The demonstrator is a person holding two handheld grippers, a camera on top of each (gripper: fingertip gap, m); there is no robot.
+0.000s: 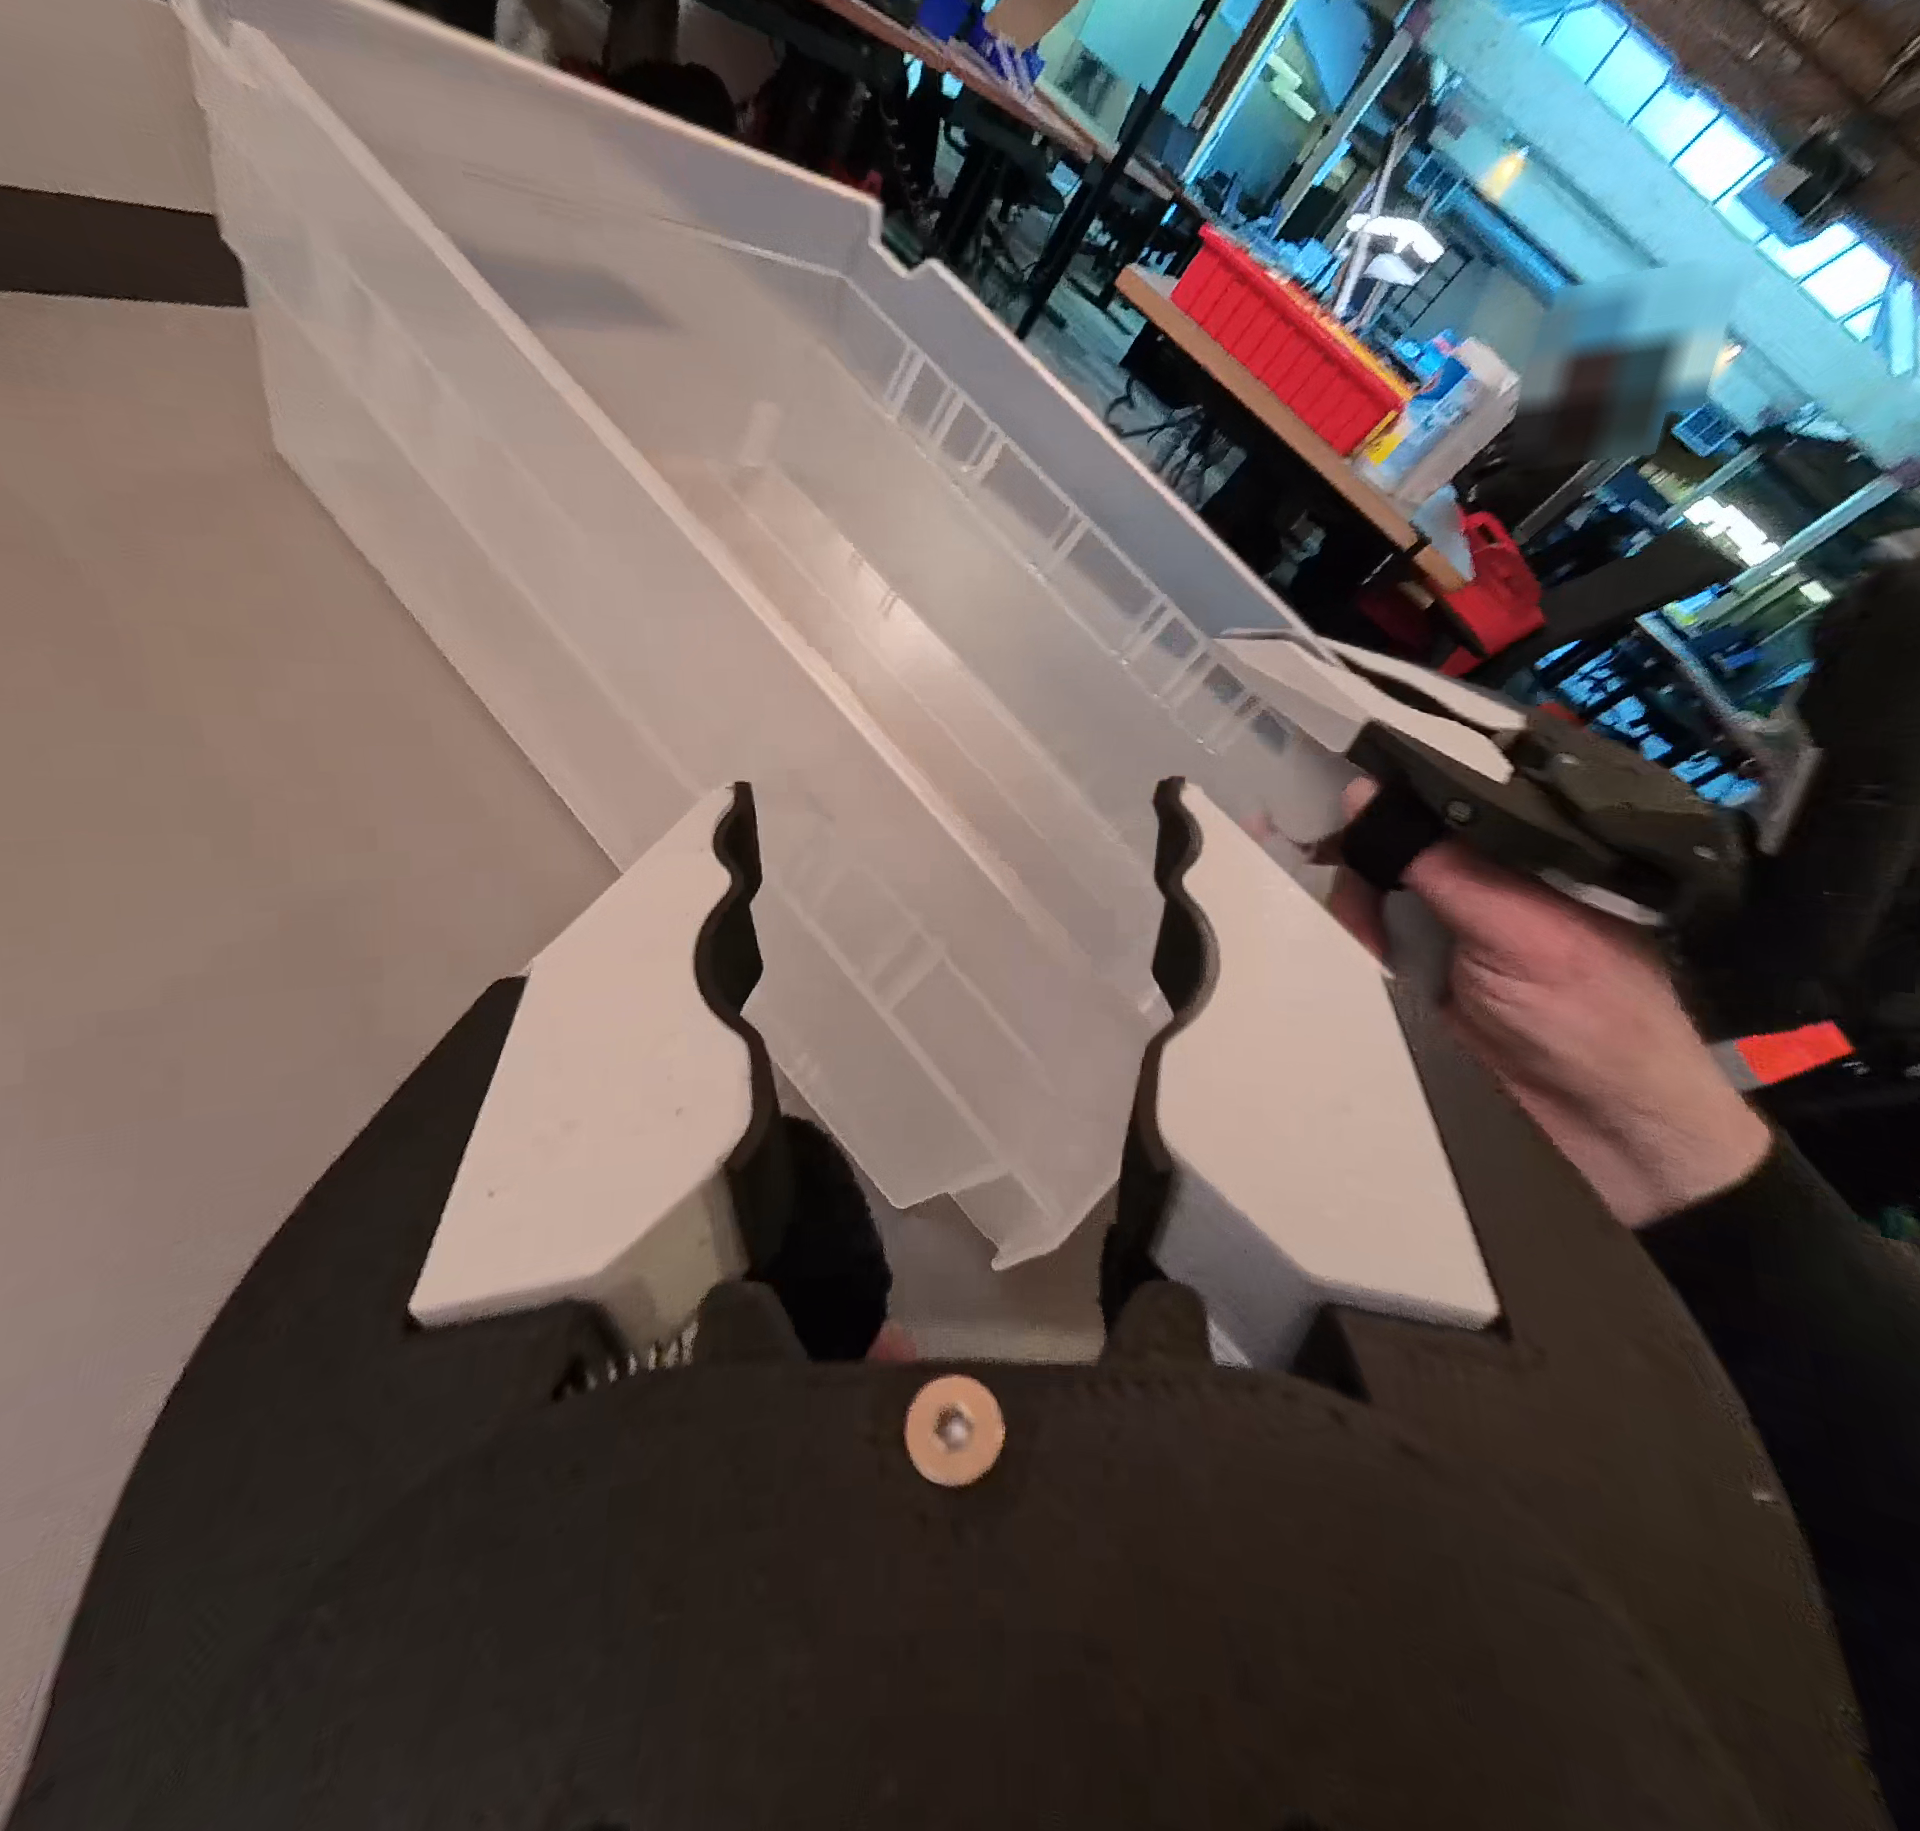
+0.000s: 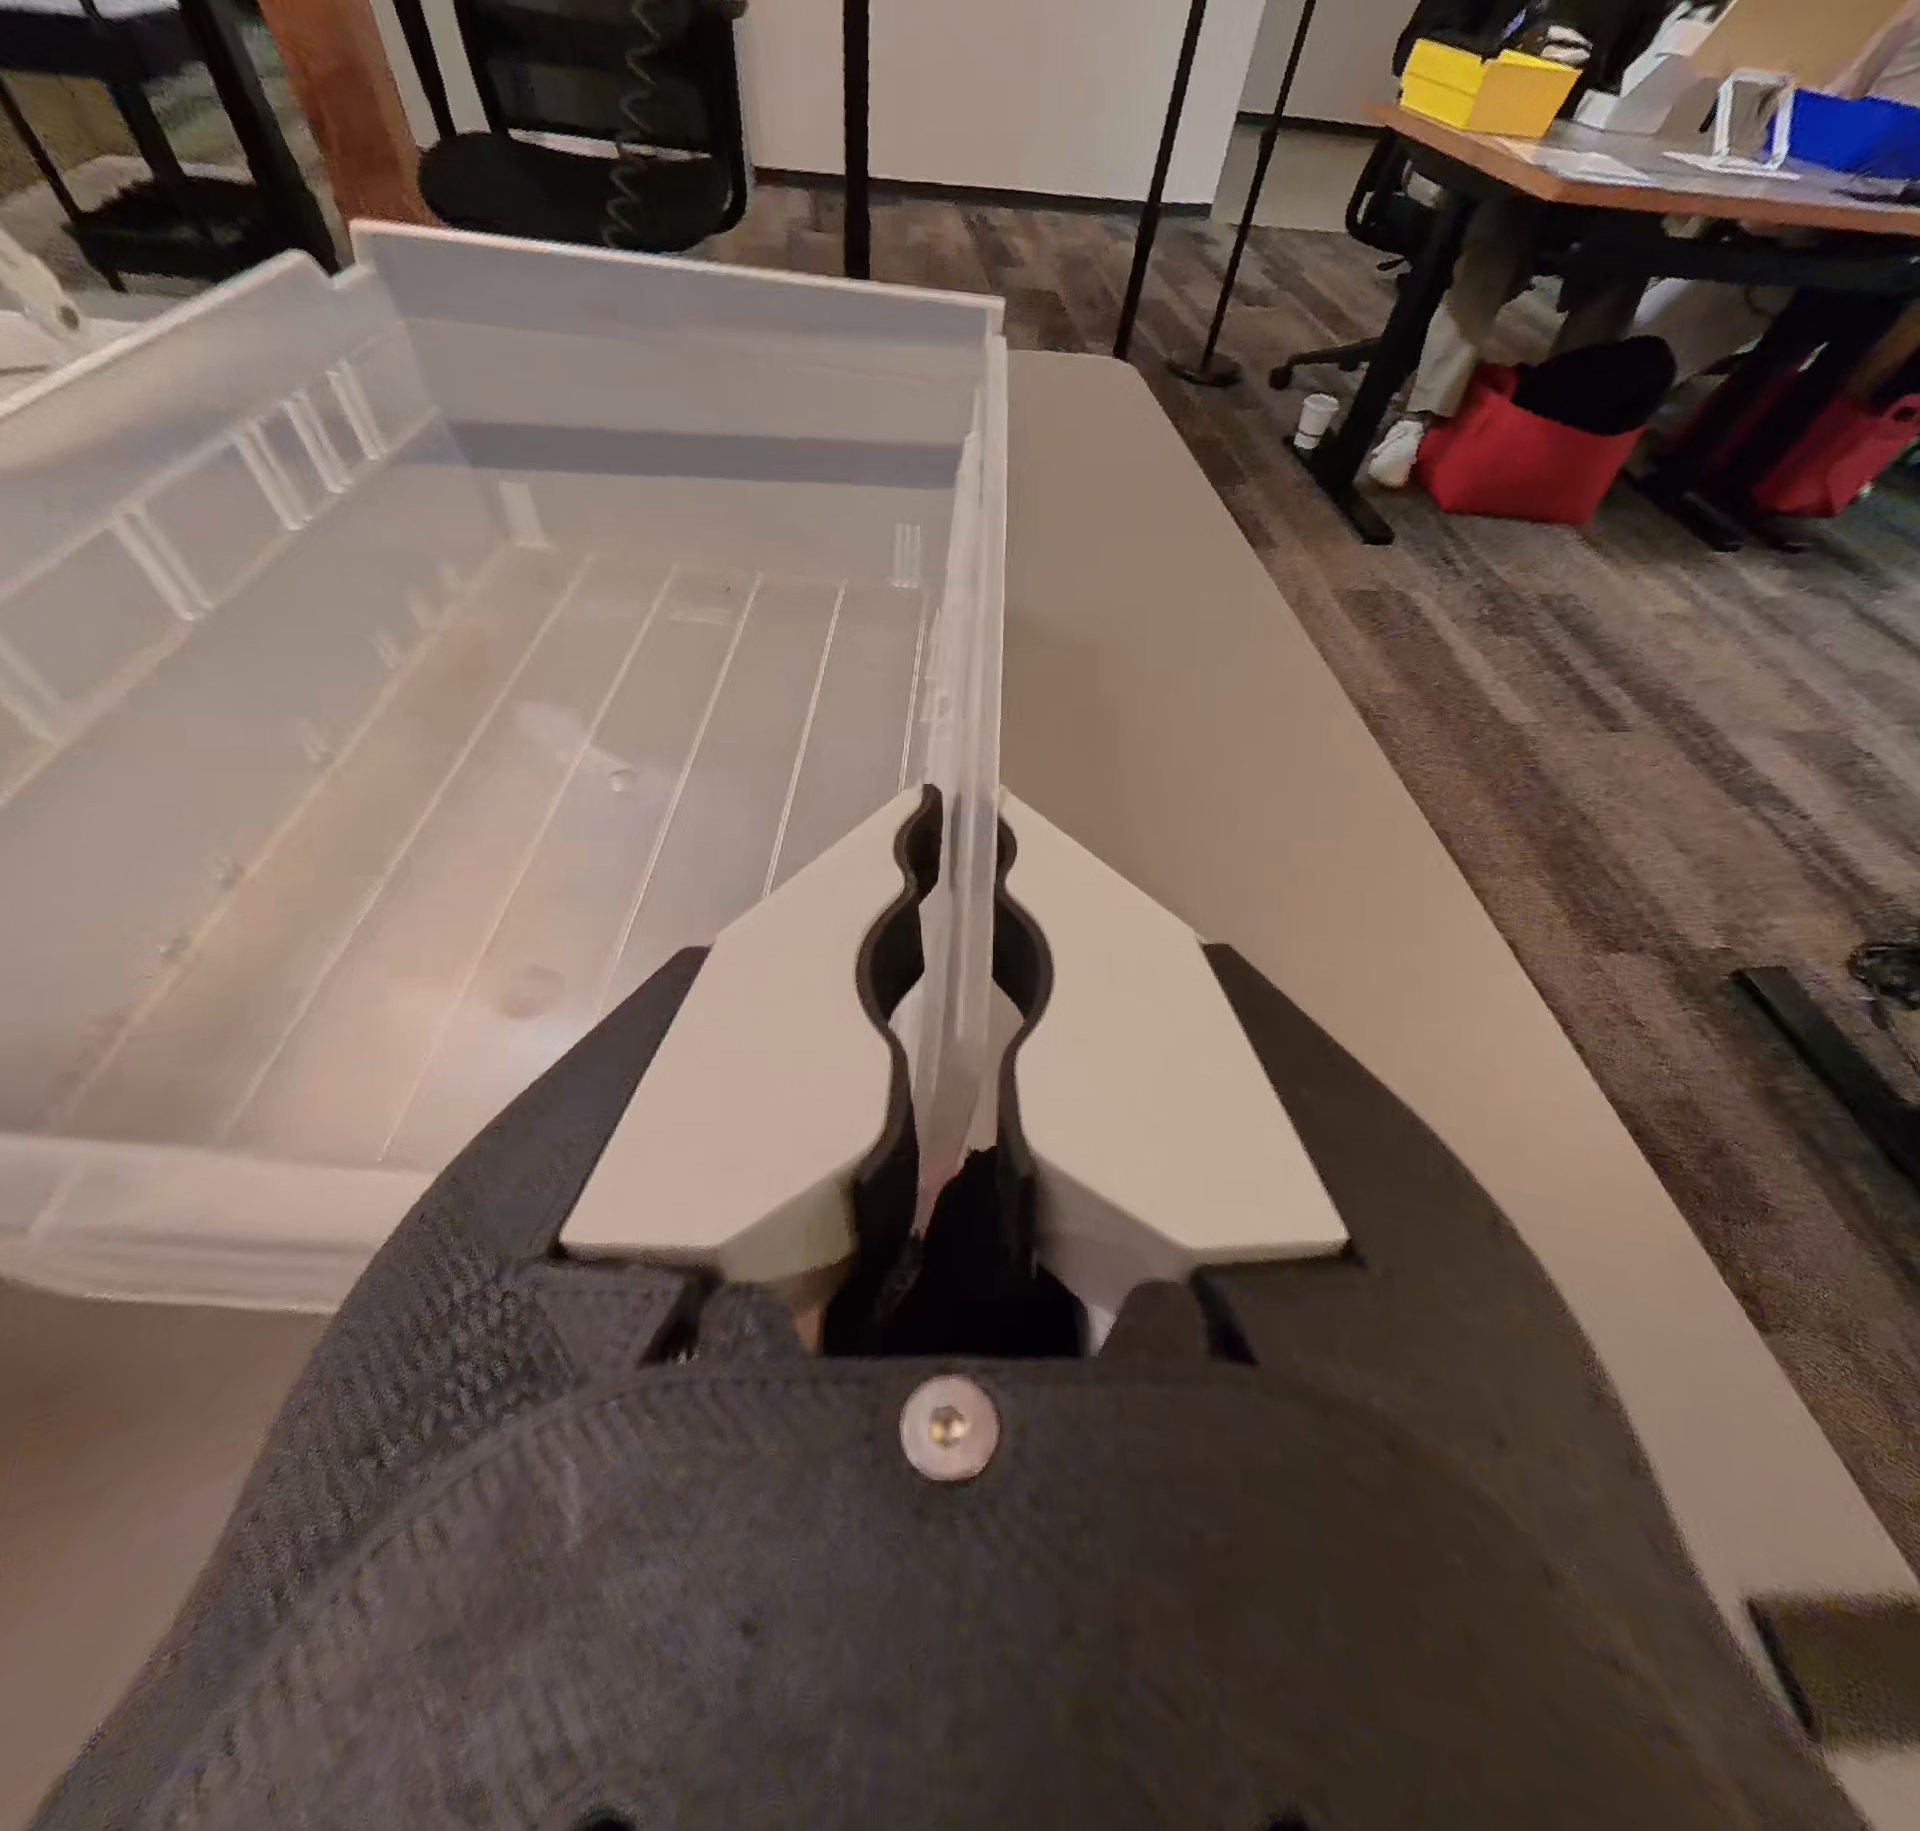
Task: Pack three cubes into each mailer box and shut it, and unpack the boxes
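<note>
A large clear plastic bin [image 1: 790, 493] lies empty on a pale table [image 1: 260, 742]. No cubes or mailer boxes are in view. My left gripper [image 1: 956, 805] is open, and the bin's near wall and corner pass between its fingers without being clamped. In the left wrist view my right gripper [image 1: 1351, 711], held by a hand [image 1: 1558, 1002], grips the bin's far rim. In the right wrist view the right gripper [image 2: 966, 815] is shut on the thin right wall of the bin [image 2: 468, 794], which runs straight away from it.
The table [image 2: 1143, 742] ends just right of the bin, with wood-pattern floor [image 2: 1558, 742] beyond. Around it are an office chair [image 2: 592, 67], a desk with a yellow box [image 2: 1486, 82], a red bag [image 2: 1517, 451] and a red crate [image 1: 1278, 347].
</note>
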